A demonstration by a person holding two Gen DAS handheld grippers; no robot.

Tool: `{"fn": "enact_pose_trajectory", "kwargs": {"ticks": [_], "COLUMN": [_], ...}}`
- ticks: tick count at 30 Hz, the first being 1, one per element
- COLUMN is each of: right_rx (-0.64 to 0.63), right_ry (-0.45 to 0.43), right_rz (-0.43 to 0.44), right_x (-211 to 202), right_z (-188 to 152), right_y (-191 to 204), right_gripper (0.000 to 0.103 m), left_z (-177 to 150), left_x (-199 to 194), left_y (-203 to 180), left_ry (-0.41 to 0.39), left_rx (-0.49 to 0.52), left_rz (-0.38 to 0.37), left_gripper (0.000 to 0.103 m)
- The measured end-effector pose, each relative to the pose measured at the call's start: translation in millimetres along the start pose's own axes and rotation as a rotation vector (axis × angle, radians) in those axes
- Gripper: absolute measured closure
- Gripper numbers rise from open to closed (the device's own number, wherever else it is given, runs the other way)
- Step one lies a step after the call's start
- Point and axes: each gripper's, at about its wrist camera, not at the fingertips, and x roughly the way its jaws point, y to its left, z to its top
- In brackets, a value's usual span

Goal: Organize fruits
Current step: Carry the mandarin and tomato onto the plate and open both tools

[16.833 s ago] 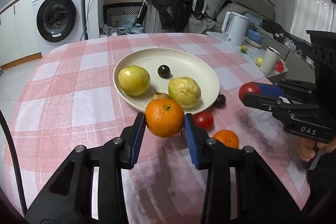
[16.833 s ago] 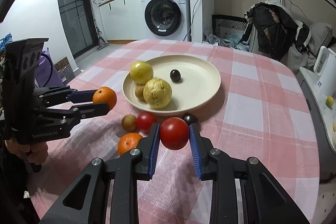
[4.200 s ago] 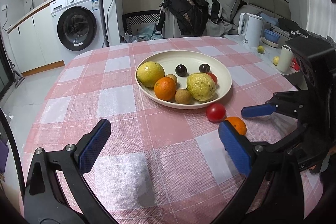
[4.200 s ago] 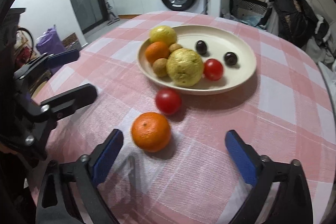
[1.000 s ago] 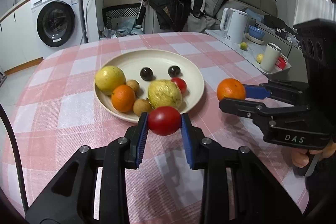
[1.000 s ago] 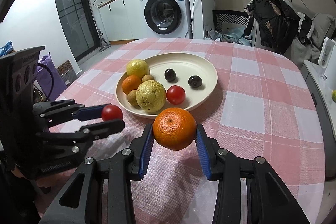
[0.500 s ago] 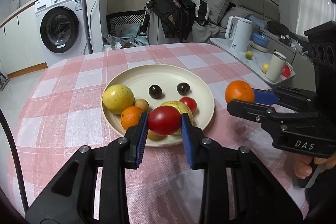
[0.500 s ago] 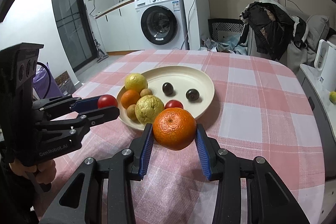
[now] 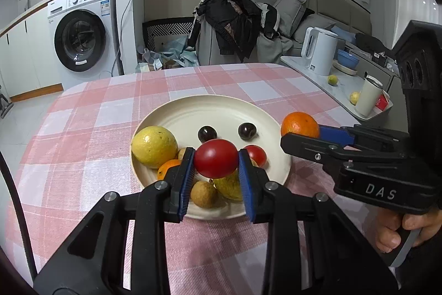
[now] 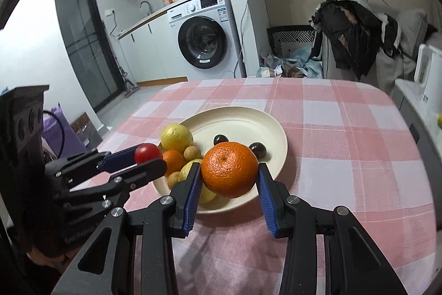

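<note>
My left gripper (image 9: 216, 169) is shut on a red tomato (image 9: 215, 158) and holds it above the near side of the cream plate (image 9: 221, 112). My right gripper (image 10: 229, 184) is shut on an orange (image 10: 229, 169) and holds it over the plate's (image 10: 243, 118) near right edge. On the plate lie a yellow fruit (image 9: 154, 146), an orange (image 9: 165, 169), a second tomato (image 9: 255, 154), two dark fruits (image 9: 207, 133), small brown fruits (image 9: 203, 194) and a yellow-green fruit partly hidden behind my fingers. The right gripper with its orange (image 9: 299, 125) shows in the left wrist view.
The table has a pink checked cloth (image 9: 83, 134). A side shelf (image 9: 345, 85) on the right holds a white kettle (image 9: 317, 50), a cup and small fruits. A washing machine (image 9: 83, 35) and a chair with clothes (image 9: 237, 18) stand beyond the table.
Both grippers have lifted and moved forward toward the plate with their fruit. The tomato and the orange now hang over the plate's near part.
</note>
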Motion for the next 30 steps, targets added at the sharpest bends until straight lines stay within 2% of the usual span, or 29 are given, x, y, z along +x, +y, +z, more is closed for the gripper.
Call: {"fn": "enact_pose_trajectory", "kwargs": {"ticks": [13, 25, 26, 28, 30], "right_rx": [0.061, 0.063, 0.063, 0.063, 0.069], "right_ry": [0.029, 0.061, 0.061, 0.053, 0.039], "right_rz": [-0.042, -0.086, -0.089, -0.085, -0.076], "right_x": [25.1, 42.2, 42.7, 41.2, 36.3], "right_z": [3.1, 1.6, 1.4, 1.8, 2.6], "right_y": [-11.9, -10.7, -11.2, -12.4, -13.5], "right_gripper": [0.062, 0.062, 0.061, 0.05, 0.043], "left_z": [3.6, 2.1, 1.5, 0.7, -0.2], "left_x": [30.1, 32.5, 32.1, 29.9, 26.1], "left_y": [-0.4, 3.3, 4.3, 5.7, 6.6], "left_ry": [0.012, 0.013, 0.013, 0.012, 0.007], "left_rx": [0.008, 0.001, -0.002, -0.002, 0.005], "left_rz": [0.018, 0.028, 0.028, 0.028, 0.031], "left_gripper": [0.075, 0.075, 0.074, 0.071, 0.061]}}
